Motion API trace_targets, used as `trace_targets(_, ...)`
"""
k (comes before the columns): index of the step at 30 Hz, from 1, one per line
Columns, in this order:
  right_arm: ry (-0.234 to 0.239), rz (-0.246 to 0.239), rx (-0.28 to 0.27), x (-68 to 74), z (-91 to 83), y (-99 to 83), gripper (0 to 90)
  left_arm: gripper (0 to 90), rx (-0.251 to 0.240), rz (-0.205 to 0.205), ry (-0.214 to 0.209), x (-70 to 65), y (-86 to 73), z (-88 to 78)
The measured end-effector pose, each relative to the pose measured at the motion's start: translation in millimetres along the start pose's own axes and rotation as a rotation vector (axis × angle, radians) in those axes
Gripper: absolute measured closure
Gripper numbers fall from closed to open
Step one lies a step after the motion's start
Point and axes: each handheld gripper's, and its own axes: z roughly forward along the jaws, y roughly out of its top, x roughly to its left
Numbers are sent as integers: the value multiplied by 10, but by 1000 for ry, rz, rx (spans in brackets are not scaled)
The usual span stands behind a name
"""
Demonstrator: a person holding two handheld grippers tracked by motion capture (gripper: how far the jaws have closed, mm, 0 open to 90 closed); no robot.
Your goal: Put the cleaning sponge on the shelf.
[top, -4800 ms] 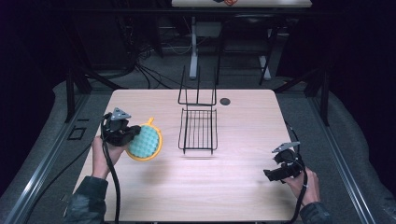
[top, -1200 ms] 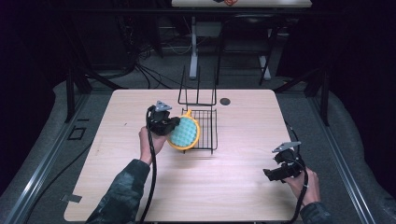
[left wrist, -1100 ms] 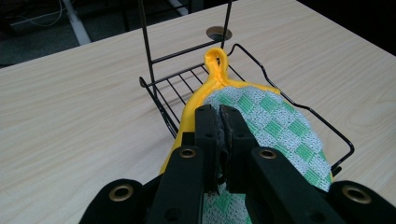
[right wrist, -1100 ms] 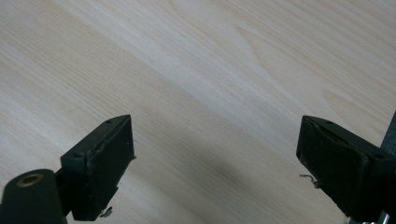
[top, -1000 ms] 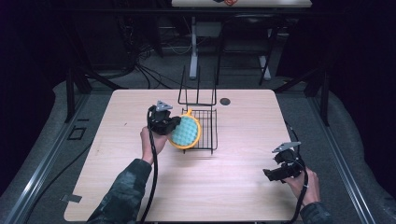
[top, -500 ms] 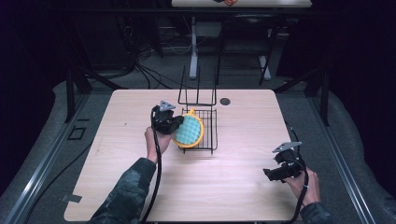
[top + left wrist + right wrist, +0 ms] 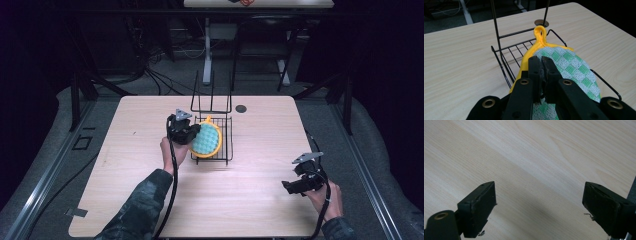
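Wire rack (image 7: 212, 131) sits mid-bench (image 7: 125, 165), toward the far edge, its upright back at the far side. Pot holder (image 7: 206, 140) is over the rack's left part, pinched in the left tool (image 7: 541, 65), loop (image 7: 540, 31) pointing away. Right tool (image 7: 295, 186) near the bench's front-right corner, well apart from the rack.

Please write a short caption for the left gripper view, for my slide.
Left gripper clamps a yellow-edged green checked pot holder over a black wire rack.

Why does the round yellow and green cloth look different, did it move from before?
Yes. The left gripper carried the pot holder rightward across the table, from its left part to over the wire rack.
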Motion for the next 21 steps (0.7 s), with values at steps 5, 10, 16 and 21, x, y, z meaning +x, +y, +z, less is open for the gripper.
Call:
trace_targets(5, -2, -3, -2, 4, -9, -5, 115, 867, 3, 0, -4, -29, -11, 61)
trace_targets(10, -3, -1, -12, 3, -16, -4, 116, 867, -5, 6, -4, -70, -12, 115)
trace_targets(16, 0, -2, -3, 5, -24, -6, 117, 868, -2, -3, -15, -110, -12, 158)
trace_targets(21, 0, -1, -2, 6, -23, -6, 117, 868, -3, -1, -16, -123, -7, 185)
